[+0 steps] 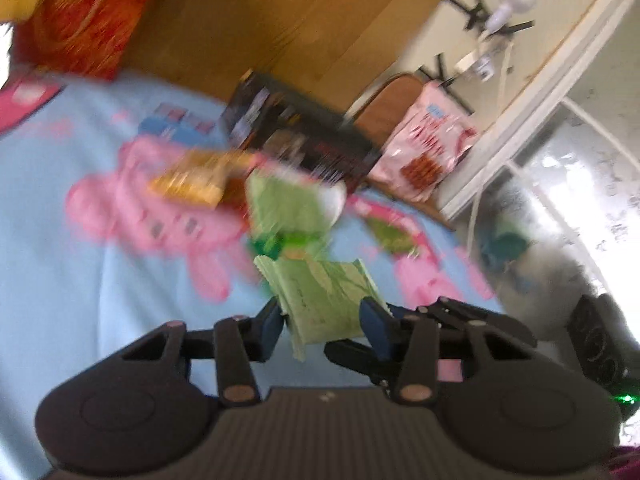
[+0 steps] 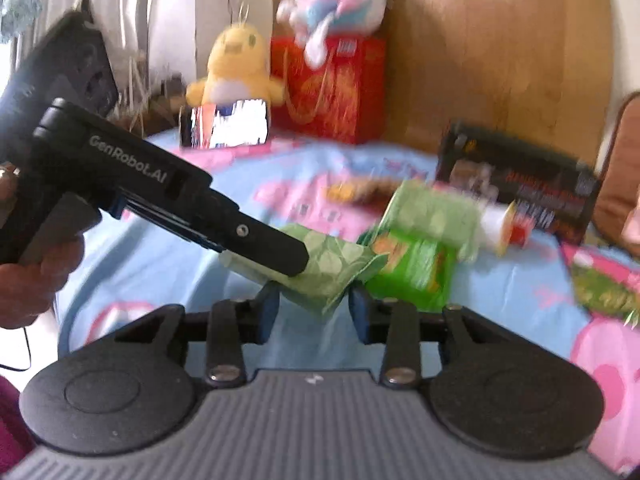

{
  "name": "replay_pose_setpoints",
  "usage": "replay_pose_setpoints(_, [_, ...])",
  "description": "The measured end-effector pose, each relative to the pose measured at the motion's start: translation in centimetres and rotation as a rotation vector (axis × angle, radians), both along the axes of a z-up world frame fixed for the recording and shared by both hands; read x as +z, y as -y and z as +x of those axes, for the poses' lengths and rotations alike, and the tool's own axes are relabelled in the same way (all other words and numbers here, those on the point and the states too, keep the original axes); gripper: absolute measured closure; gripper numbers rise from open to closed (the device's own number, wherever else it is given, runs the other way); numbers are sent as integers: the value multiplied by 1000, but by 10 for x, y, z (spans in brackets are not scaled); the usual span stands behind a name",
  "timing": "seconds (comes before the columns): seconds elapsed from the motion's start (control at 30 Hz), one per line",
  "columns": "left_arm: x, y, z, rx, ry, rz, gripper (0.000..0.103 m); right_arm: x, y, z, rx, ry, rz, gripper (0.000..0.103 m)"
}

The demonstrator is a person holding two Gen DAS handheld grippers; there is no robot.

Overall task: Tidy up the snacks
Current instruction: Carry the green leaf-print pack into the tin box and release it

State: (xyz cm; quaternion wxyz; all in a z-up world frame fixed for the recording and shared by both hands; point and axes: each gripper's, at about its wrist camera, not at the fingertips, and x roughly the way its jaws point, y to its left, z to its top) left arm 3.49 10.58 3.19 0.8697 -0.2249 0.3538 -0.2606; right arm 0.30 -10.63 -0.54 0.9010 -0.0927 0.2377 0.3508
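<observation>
In the right wrist view a hand [image 2: 24, 276] at far left holds the left gripper [image 2: 298, 266], its jaws shut on a pale green packet [image 2: 336, 264] that is lifted above the blue and pink bed sheet [image 2: 160, 256]. The right gripper [image 2: 312, 312] sits just below; the packet's lower corner hangs between its half-open jaws, and whether they touch it cannot be told. Beyond lie a bright green bag [image 2: 416, 268], then a black box [image 2: 520, 184] near the wooden headboard [image 2: 500, 52].
</observation>
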Motion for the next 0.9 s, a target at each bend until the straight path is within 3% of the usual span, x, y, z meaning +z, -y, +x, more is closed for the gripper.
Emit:
replay_pose_setpoints(0.1, [23,13,34,-13,56,-1,61,20,14,14,-43,48,60,62])
replay_pose_setpoints(0.3, [56,57,129,14,127,18,61,46,32,85,-187,127,88,62])
replay_pose_setpoints(0.53, [50,88,206,70,110,99,52,50,46,174,-283,93,125,59])
replay_pose_setpoints(0.6, [46,88,213,93,104,121,48,46,49,188,-306,74,136,56])
replay_pose_setpoints(0.7, [47,76,203,126,138,91,35,48,70,190,-358,68,199,52])
replay_pose_setpoints(0.83, [43,60,187,173,144,85,34,45,116,182,-468,65,308,51])
replay_pose_setpoints(0.9, [36,54,183,190,118,73,35,42,136,190,-530,11,365,50])
